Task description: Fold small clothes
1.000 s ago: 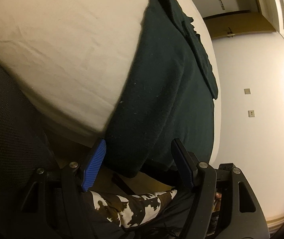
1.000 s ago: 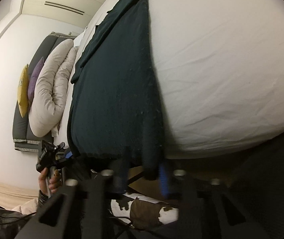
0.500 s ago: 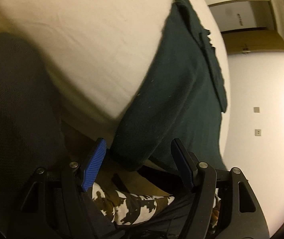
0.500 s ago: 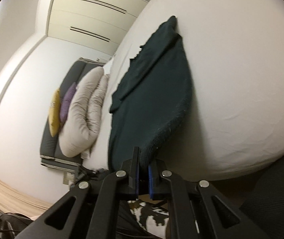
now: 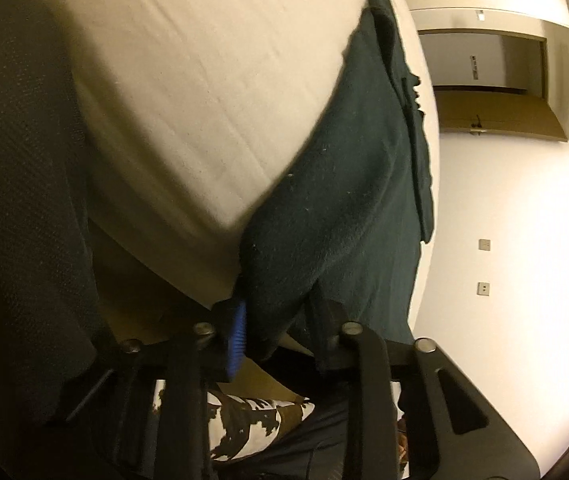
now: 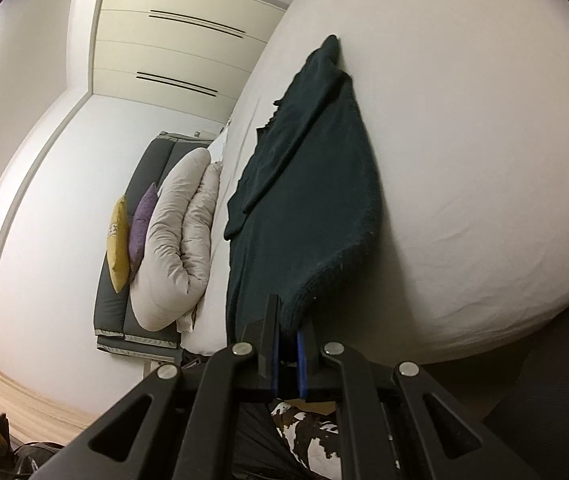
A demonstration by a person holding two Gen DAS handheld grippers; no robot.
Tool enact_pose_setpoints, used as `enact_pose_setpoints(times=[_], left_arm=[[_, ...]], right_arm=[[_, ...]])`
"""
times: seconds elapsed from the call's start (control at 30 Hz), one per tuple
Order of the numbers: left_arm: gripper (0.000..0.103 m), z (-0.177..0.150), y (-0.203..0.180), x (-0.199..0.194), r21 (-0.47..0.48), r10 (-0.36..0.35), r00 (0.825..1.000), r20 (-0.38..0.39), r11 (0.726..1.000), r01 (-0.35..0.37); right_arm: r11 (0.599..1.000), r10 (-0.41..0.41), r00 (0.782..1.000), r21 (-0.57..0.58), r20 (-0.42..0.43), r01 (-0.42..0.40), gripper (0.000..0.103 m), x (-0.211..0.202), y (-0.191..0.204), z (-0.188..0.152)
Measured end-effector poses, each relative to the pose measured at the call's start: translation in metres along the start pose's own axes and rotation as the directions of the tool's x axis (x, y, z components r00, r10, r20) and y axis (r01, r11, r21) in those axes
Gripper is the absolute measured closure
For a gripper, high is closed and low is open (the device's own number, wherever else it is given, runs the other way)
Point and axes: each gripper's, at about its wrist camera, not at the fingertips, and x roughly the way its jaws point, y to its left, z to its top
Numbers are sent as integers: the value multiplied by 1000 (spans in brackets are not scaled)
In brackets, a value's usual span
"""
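A dark green garment [image 5: 344,200] lies spread on the white bed [image 5: 204,100], its near hem hanging over the edge. My left gripper [image 5: 278,332] is closing its jaws, and one near corner of the garment is bunched between the blue pad [image 5: 236,332] and the other finger. In the right wrist view the same garment [image 6: 308,208] runs away across the bed [image 6: 464,160]. My right gripper [image 6: 289,340] is shut on the other near corner, holding that edge slightly off the sheet.
A rolled white duvet [image 6: 176,240] with a yellow cushion [image 6: 118,240] and a purple cushion [image 6: 142,224] lies at the grey headboard [image 6: 112,320]. A dark mesh chair back [image 5: 16,200] stands left of the bed. A cow-patterned item [image 5: 252,420] lies below. A door [image 5: 496,112] is beyond.
The left jaws have gone from wide apart to pinching the garment's near corner. The right gripper has risen with its corner, lifting that hem off the bed's edge.
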Motion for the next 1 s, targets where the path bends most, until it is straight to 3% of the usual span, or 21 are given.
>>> enact_pose_setpoints(times=[0.1,0.27,0.37,0.6,0.8,1.0], left_arm=[[94,0,-4,-11,21,-36,999,24,999,36],[94,3,-8,-32,8,-96,993,74,995,96],[94,7,-8,-46,-10,-169,979,115,985,172],[95,18,-43,-64,29,-256,949,185,966,255],[96,40,-96,-80,115,-338,908,249,941,319],[98,84,-145,-72,192,-342,899,275,935,297]], right_arm=[[1000,-6,1000,-4,0,6,95,0,0,-2],[1000,-13,1000,1,8,13,95,-2,-2,-6],[1000,-15,1000,7,8,15,95,-2,-4,-9],[1000,0,1000,-11,20,0,95,-3,9,-4],[999,39,997,-36,67,-36,95,1,34,22],[997,47,995,-65,93,-41,95,29,63,76]])
